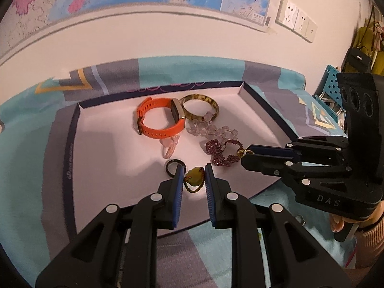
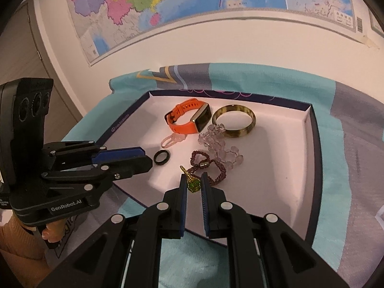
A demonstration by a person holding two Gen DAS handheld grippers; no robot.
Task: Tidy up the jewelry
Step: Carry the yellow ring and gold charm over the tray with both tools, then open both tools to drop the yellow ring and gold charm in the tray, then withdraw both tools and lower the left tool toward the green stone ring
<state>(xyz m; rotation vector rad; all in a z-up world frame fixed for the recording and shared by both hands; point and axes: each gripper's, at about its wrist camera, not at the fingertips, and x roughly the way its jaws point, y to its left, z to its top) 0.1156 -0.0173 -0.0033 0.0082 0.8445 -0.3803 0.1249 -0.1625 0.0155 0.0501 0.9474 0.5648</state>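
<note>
My left gripper (image 1: 193, 168) is shut on a yellow-green bead (image 1: 195, 178) with a brown cord loop, just above the near part of the white tray (image 1: 72, 144). My right gripper (image 2: 194, 177) is shut on a green gem piece (image 2: 194, 185) with a gold link, also over the tray (image 2: 314, 144). In the tray lie an orange watch (image 1: 158, 120), a tortoiseshell bangle (image 1: 199, 106), a clear bead bracelet (image 1: 211, 129), a maroon bead bracelet (image 1: 220, 153), a small pink bead loop (image 1: 169, 147) and a black ring (image 1: 171, 168). The right gripper (image 1: 244, 155) comes in from the right in the left wrist view.
The tray rests on a teal and grey patterned cloth (image 1: 28, 168) against a white wall with maps (image 2: 144, 0). Wall sockets (image 1: 295, 20) and a blue perforated rack (image 1: 332, 81) are at the right. A person's hand (image 2: 51, 234) and orange sleeve (image 2: 14, 237) hold the left gripper (image 2: 147, 159).
</note>
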